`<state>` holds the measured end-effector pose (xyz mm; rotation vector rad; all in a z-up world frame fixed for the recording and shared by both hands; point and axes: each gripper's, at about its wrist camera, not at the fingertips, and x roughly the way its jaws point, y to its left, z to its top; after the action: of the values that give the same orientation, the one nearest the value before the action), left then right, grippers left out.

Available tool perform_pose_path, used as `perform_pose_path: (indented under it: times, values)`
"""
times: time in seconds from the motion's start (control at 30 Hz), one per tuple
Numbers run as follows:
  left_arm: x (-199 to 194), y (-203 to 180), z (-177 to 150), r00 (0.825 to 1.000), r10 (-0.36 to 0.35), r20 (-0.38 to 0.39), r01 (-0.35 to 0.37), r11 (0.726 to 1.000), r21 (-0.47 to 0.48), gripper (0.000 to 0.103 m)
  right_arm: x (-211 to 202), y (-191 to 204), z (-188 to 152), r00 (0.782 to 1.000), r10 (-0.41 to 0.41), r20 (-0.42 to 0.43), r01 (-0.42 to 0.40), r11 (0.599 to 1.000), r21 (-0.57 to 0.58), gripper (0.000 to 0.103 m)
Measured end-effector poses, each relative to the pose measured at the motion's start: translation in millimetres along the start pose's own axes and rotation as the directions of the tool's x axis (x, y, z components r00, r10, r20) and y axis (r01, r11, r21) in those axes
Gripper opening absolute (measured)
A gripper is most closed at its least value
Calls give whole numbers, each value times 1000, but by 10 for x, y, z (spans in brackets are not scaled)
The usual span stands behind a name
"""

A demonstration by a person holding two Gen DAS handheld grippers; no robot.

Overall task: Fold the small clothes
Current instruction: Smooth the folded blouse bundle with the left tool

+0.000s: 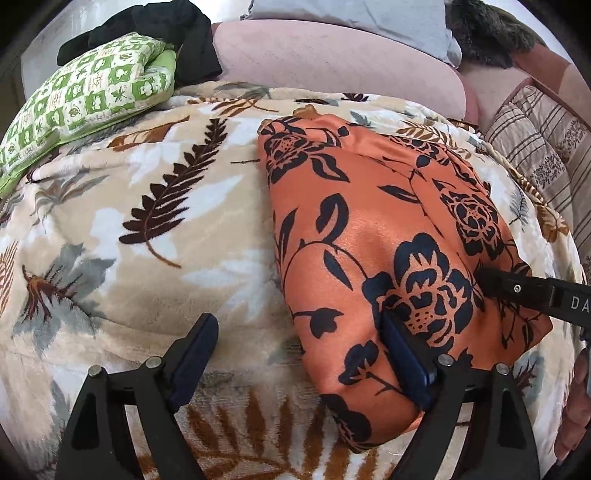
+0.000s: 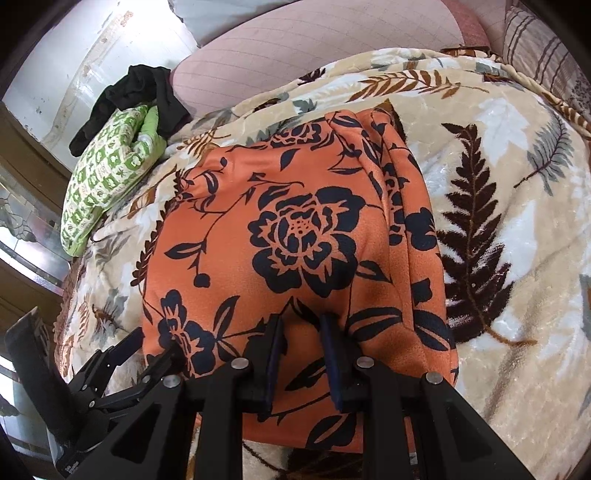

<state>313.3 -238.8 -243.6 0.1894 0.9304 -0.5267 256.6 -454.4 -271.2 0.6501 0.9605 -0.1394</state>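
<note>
The folded orange garment [image 1: 388, 240] with its dark flower print lies on the leaf-patterned blanket [image 1: 129, 229], and its near edge is hidden under both tools, so how many layers it has there cannot be made out. The left tool [image 1: 299, 354] is spread wide, one finger over bare blanket, the other resting on the garment's near left part. The right tool [image 2: 301, 354] has its fingers close together but apart, a narrow gap between them, pressed onto the garment's near edge; whether cloth is caught between them cannot be told. Ahead and left of both tools, well apart from the garment, lie a green checked pillow [image 1: 85, 96] and a black cloth [image 1: 147, 26] partly behind it. The blanket lies bare to the left of the left tool and to the right of the right tool. Only the right wrist view shows the garment's right edge with its stacked folds.
</note>
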Motion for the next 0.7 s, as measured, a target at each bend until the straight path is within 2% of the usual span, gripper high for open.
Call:
perform_pose_path:
  times: [0.37,0.57,0.7]
  values:
    - [-8,-1,8,1000,-1,-3,1,1000,-4,91,-4,-20,0,1000,5,0,-5,1000,6,26]
    - [-37,21,41,1000,-9,-11,9,1000,-18,91,-45,-72,9,998,62,-1,-62,998,28,25]
    - [-112,67,102,999,-39,-7,39,998,-51,90,-89,-98,38,995,103,2,-103,993,53,25]
